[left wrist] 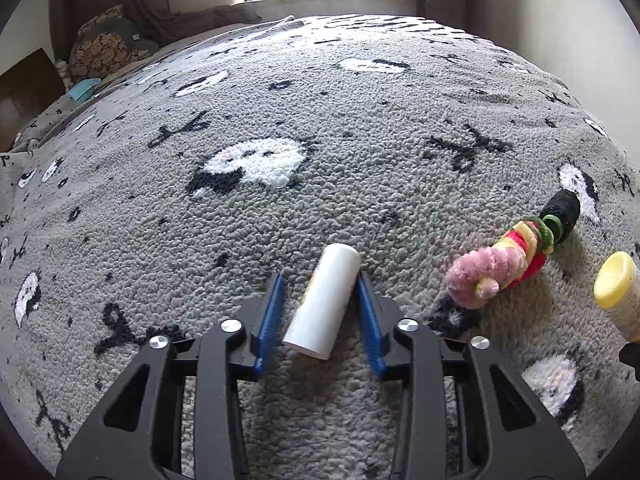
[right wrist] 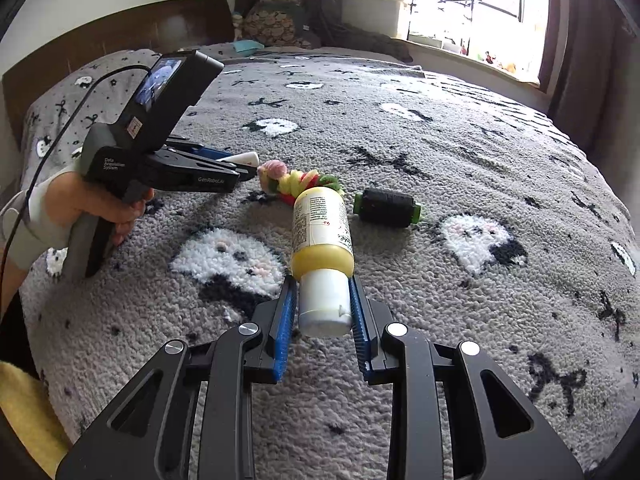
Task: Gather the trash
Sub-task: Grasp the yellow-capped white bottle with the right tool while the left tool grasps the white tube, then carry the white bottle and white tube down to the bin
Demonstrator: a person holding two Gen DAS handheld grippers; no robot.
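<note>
In the left wrist view a white tube (left wrist: 326,301) lies on the grey blanket between the blue pads of my left gripper (left wrist: 321,280); the jaws stand apart around it with gaps on both sides. In the right wrist view my right gripper (right wrist: 323,280) is shut on the white cap of a yellow bottle (right wrist: 322,232), which points away from me. The bottle's end also shows in the left wrist view (left wrist: 618,294). A pink, yellow and red pipe-cleaner bundle (left wrist: 502,266) lies to the right of the tube, also visible in the right wrist view (right wrist: 298,182).
A black thread spool with green ends (right wrist: 386,206) lies beyond the bottle, seen also in the left wrist view (left wrist: 562,214). The grey patterned blanket (left wrist: 360,120) covers the bed. Cushions (left wrist: 108,46) and a wooden headboard (right wrist: 120,32) are at the far left. A window (right wrist: 480,0) is behind.
</note>
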